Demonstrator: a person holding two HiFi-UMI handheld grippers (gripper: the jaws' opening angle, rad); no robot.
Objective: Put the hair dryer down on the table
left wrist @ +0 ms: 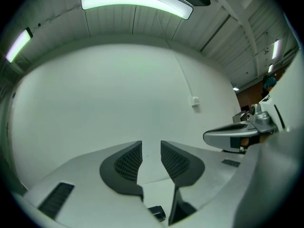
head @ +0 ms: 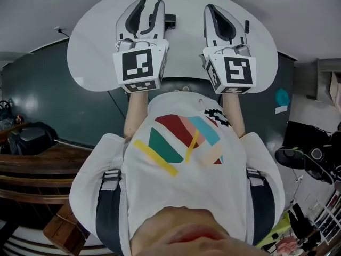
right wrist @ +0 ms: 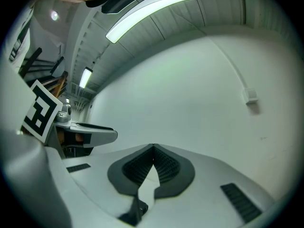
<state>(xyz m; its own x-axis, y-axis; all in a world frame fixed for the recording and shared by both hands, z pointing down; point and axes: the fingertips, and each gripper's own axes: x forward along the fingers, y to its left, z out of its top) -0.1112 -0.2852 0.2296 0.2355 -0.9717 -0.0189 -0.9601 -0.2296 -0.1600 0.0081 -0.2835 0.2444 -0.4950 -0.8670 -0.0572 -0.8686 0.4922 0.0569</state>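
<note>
No hair dryer shows in any view. In the head view both grippers are held side by side over a white round table (head: 90, 52). My left gripper (head: 151, 3) has its jaws a little apart with nothing between them; in its own view the left gripper (left wrist: 151, 148) shows a narrow empty gap between the dark ribbed pads (left wrist: 127, 163). My right gripper (head: 209, 7) is shut. In its own view the right gripper (right wrist: 153, 147) has its pad tips touching and holds nothing. Each gripper view also catches the other gripper at its edge.
Dark green floor (head: 48, 89) surrounds the table. Wooden furniture (head: 32, 169) and a black bag (head: 32, 135) stand at the left, dark equipment (head: 311, 159) at the right. Ahead of the jaws is a plain white surface with a small white box on a cable (left wrist: 195, 101).
</note>
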